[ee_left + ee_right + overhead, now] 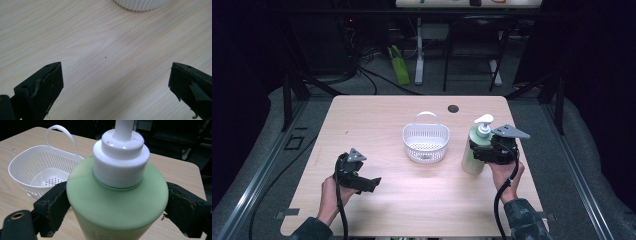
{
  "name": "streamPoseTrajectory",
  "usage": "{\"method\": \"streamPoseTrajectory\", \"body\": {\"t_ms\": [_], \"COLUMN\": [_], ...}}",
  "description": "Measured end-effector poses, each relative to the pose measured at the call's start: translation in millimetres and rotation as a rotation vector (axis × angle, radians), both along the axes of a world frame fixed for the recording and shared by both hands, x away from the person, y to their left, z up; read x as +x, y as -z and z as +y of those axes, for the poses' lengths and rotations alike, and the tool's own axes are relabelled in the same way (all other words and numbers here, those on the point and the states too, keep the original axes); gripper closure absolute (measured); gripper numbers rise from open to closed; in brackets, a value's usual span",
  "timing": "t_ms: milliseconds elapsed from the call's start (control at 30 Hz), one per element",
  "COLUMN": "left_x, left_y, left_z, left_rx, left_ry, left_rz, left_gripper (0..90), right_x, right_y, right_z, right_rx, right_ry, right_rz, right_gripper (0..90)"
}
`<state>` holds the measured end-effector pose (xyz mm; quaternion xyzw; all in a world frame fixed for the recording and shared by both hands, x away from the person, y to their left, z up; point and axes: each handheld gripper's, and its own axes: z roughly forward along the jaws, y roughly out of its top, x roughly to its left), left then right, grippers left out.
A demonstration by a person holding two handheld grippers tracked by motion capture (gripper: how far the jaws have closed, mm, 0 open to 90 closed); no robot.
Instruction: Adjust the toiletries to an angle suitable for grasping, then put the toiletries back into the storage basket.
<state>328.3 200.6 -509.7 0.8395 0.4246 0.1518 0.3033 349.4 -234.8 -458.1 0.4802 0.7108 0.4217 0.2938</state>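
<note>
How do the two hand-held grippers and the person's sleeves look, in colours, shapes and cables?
Each hand-held gripper, left and right, has a black boxy body with two thick black jaws whose pads look worn and frayed. A grey three-cornered plate sits on top of each. A black cable trails from each one toward the person. The sleeves are dark with a mottled pattern.

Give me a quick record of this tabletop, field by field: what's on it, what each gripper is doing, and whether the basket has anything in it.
surface: wooden table
held item: green pump bottle, upright
right gripper: shut on the bottle's body
left gripper: open, nothing between its jaws, over bare table
container: white perforated basket with loop handle, left of the bottle
basket contents: none
</note>
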Motion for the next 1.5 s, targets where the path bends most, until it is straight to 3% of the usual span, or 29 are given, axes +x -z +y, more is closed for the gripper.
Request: {"method": "streamPoseTrajectory", "body": {"t_ms": [300, 500, 633, 767, 933, 1167, 1500], "left_x": [1.0, 0.1, 1.4, 1.4, -0.4, -1.3, 0.2], "left_y": [-0.1, -0.5, 1.8, 1.3, -1.0, -0.4, -1.0], "left_z": [3.4, 2.0, 3.1, 3.5, 3.5, 0.3, 0.5], "left_rx": [-0.011, -0.010, -0.015, -0.015, -0.016, -0.035, -0.045], "left_ry": [-0.008, -0.006, -0.012, -0.010, -0.012, -0.006, -0.014], "left_rz": [0.001, 0.000, 0.010, 0.005, -0.009, -0.005, -0.003], "left_gripper": [0.0, 0.0, 0.0, 0.0, 0.0, 0.0, 0.0], "right_x": [-0.8, -4.2, -7.5, -11.3, -11.7, -13.3, -11.2], "right_y": [-2.4, -4.7, -9.6, -16.2, -17.1, -28.7, -34.5], "right_z": [-3.5, -3.8, -2.4, -3.4, 0.0, 3.1, 4.2], "right_rx": [0.026, 0.022, -0.005, 0.005, 0.000, 0.024, 0.033], "right_ry": [-0.015, -0.022, 0.005, -0.001, -0.017, -0.015, -0.023], "right_rz": [0.036, 0.036, -0.001, -0.037, -0.034, -0.082, -0.094], "right_gripper": [9.9, 6.8, 2.0, 1.7, 0.9, 2.0, 0.0]}}
